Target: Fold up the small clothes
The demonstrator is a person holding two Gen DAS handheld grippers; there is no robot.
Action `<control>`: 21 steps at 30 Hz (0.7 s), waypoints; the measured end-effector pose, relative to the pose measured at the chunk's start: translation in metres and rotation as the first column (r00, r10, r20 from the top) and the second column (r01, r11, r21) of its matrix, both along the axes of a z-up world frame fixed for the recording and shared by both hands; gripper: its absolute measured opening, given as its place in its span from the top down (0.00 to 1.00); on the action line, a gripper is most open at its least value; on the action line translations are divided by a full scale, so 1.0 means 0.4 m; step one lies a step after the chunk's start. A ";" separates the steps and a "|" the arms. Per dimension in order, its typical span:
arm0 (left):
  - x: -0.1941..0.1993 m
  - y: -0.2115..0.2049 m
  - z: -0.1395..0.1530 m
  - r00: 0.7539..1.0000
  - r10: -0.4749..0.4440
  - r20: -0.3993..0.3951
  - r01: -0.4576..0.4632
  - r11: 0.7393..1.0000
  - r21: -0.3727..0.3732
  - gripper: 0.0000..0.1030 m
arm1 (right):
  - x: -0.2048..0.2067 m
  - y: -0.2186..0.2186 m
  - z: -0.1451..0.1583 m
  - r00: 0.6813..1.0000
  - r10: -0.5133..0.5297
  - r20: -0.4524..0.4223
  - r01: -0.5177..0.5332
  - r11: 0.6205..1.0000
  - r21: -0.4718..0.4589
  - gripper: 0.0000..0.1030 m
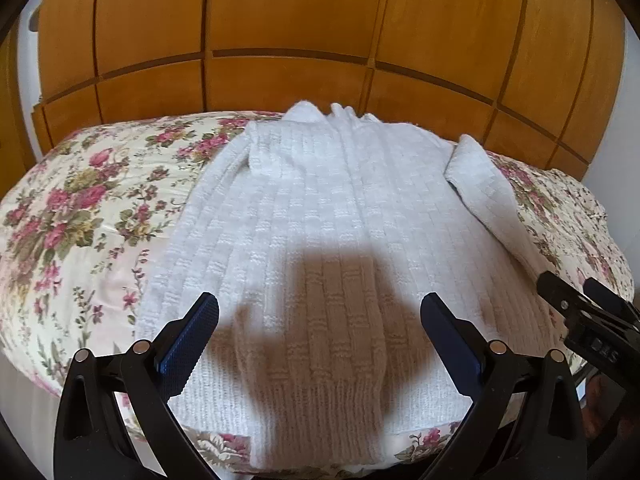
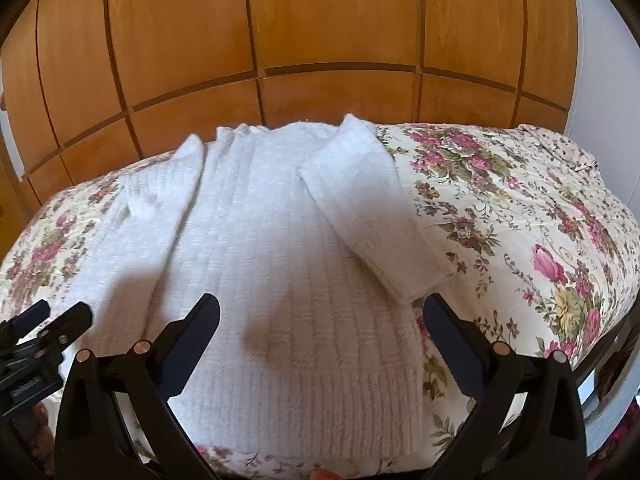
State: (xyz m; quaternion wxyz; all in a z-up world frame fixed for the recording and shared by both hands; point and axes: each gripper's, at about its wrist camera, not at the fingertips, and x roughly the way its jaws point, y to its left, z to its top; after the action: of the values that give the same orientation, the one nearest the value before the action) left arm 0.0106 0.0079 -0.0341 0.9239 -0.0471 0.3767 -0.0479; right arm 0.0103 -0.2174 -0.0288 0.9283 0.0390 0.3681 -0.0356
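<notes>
Two grippers hang over the near edge of the bed, and both are holding nothing. From the left wrist view, the left gripper [image 1: 319, 312] has its blue-padded fingers spread wide, with the hem of a white knitted sweater [image 1: 320, 216] showing in the gap between them. A dark shadow [image 1: 320, 300] falls across the knit right there. Over on the right wrist view, the right gripper [image 2: 321, 314] is just as wide apart, poised above the sweater's lower right corner, fingers clear of the fabric as far as the angle lets me judge.

The sweater lies flat on a flowered bedspread [image 1: 72, 208], collar at the far side toward a wooden wardrobe [image 1: 320, 20], ribbed hem at the near edge. Its left sleeve [image 1: 224, 168] runs straight down along the body. Its right sleeve [image 2: 372, 208] slants outward across the right side of the body, cuff just past the edge of the knit and resting on the bedspread, close beyond the right gripper's right finger [image 2: 452, 336].

Each camera catches the other tool at its frame edge: the right gripper shows at far right in the left view, the left gripper at far left in the right view.
</notes>
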 end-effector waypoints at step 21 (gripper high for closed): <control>0.010 -0.038 -0.128 0.989 -0.142 -0.031 0.146 0.964 0.221 0.55 | 0.254 0.022 -0.114 1.000 0.008 -0.001 -0.008 0.993 -0.114 0.02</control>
State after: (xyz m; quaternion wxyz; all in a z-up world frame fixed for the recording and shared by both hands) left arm 0.0147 -0.0074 -0.0852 0.9146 0.0838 0.3891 -0.0720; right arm 0.1119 -0.2085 -0.0744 0.9291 -0.0156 0.3657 -0.0527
